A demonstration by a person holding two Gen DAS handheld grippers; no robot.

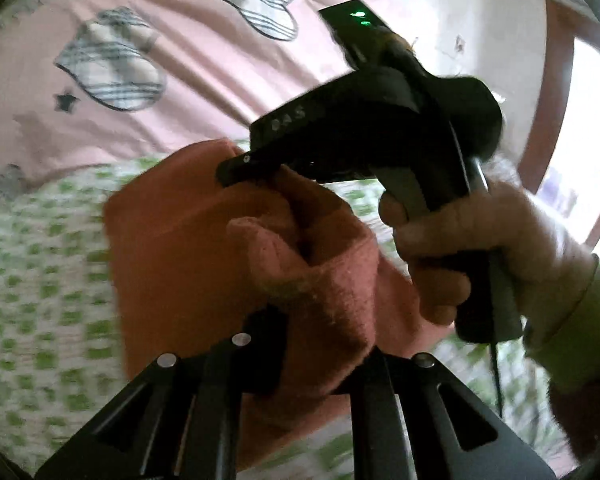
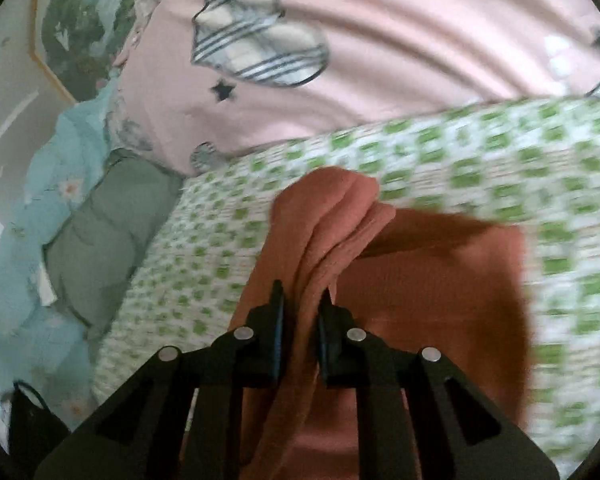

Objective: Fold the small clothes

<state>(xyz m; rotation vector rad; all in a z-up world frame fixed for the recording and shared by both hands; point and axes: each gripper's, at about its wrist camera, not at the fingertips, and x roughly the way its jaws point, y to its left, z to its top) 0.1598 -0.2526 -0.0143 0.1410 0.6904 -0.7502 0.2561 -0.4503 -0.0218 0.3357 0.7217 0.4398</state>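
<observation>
A small rust-orange garment [image 1: 188, 248] lies bunched on the green-and-white patterned sheet [image 1: 40, 272]. My left gripper [image 1: 312, 344] is shut on a raised fold of it; the cloth hides the fingertips. In the left wrist view the right gripper [image 1: 236, 168], held in a hand, bites the garment's far edge. In the right wrist view my right gripper [image 2: 300, 320] is shut on a ridge of the orange garment [image 2: 420, 280], which hangs lifted between its pads.
A pink blanket [image 2: 380, 60] with plaid hearts and stars lies behind the sheet. A grey-green cushion [image 2: 112, 232] and light blue floral bedding [image 2: 28, 208] are at the left. A wall and a door frame [image 1: 552, 80] stand at the right.
</observation>
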